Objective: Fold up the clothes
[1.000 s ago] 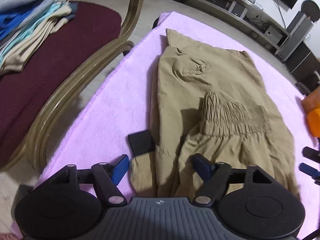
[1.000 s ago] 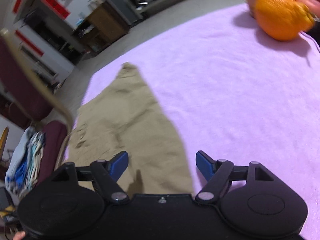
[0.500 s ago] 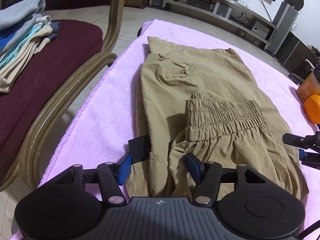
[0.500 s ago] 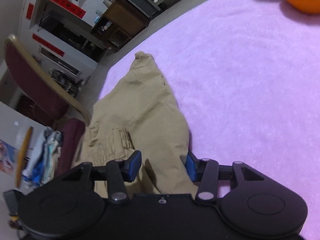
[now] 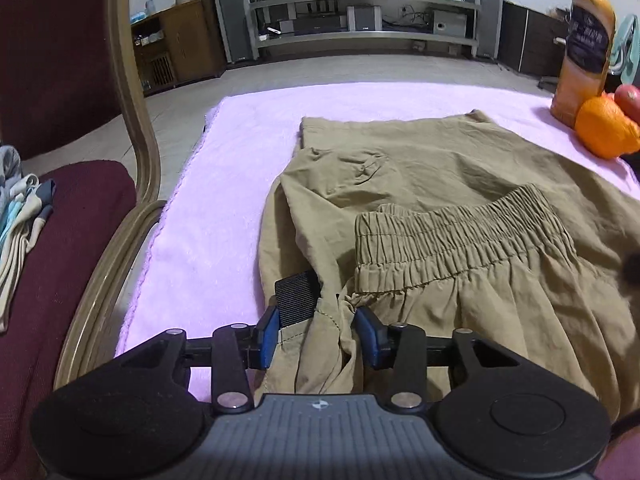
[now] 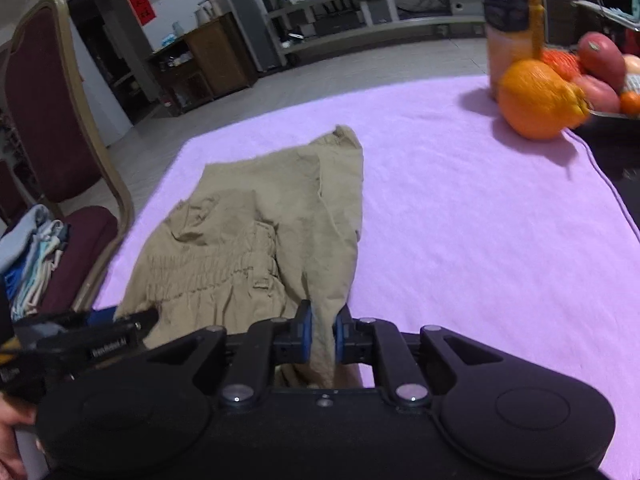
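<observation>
Khaki trousers (image 5: 440,184) lie folded on a pink towel (image 5: 224,200), the elastic waistband (image 5: 460,236) doubled back on top. My left gripper (image 5: 318,334) is closing on the near left corner. Bunched fabric and a black strap tab (image 5: 298,296) fill the gap between its blue pads (image 5: 266,334). In the right wrist view my right gripper (image 6: 323,334) is closing on the near right edge of the trousers (image 6: 260,220). A narrow fold of cloth is pinched between its pads and lifted off the towel (image 6: 460,220). The left gripper's tip (image 6: 120,320) shows at the left.
A maroon chair (image 5: 72,240) with a gold frame stands close on the left, holding a stack of folded clothes (image 5: 20,220). At the far right of the table are an orange (image 5: 606,128), a juice bottle (image 5: 586,40) and a tray of fruit (image 6: 600,80).
Both grippers went from wide open to closed around the trousers' near edge. The cloth there has gathered up and lifted. Both views rolled and swung, with more of the room in sight.
</observation>
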The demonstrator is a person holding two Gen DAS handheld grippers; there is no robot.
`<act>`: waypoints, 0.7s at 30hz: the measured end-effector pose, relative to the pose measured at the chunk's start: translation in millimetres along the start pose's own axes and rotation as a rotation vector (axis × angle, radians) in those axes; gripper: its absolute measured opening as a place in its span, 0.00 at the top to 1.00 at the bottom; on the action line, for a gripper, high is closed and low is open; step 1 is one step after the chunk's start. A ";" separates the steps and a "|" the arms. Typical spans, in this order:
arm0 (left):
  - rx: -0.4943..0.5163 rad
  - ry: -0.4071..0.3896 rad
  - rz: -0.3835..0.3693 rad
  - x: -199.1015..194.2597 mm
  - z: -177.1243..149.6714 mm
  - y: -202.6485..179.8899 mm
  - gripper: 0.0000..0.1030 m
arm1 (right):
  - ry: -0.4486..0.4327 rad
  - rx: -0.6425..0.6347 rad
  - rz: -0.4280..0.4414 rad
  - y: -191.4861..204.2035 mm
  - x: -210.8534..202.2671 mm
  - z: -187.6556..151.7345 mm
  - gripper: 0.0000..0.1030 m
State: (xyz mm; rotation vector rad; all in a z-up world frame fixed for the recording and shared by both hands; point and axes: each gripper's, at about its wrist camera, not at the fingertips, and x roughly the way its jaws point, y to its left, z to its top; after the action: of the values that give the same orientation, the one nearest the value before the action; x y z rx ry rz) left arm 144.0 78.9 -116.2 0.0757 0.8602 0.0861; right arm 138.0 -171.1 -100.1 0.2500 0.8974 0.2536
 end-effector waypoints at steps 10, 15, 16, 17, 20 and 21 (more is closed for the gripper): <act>-0.224 -0.036 -0.003 -37.8 -10.1 35.3 0.56 | -0.066 0.264 -0.090 -57.1 4.4 18.9 0.56; -0.140 -0.178 -0.067 -53.5 9.6 17.6 0.62 | -0.046 0.285 0.216 -47.4 16.0 31.6 0.79; -0.092 -0.179 -0.082 -49.0 16.7 8.0 0.61 | -0.016 0.295 0.284 -45.6 26.0 35.2 0.79; -0.049 -0.173 -0.090 -41.7 23.4 -0.9 0.61 | 0.013 0.299 0.343 -44.2 37.7 39.2 0.79; 0.042 -0.108 -0.077 -2.1 39.4 -21.7 0.67 | 0.093 0.358 0.460 -45.1 74.6 46.1 0.79; 0.049 -0.067 -0.080 12.8 41.6 -23.6 0.70 | 0.127 0.359 0.450 -44.8 87.6 45.2 0.79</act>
State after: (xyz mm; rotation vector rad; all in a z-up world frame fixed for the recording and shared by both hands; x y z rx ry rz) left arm 185.0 55.5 -101.2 0.0897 0.7975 -0.0122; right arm 231.3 -190.1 -151.7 0.7796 1.0033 0.5297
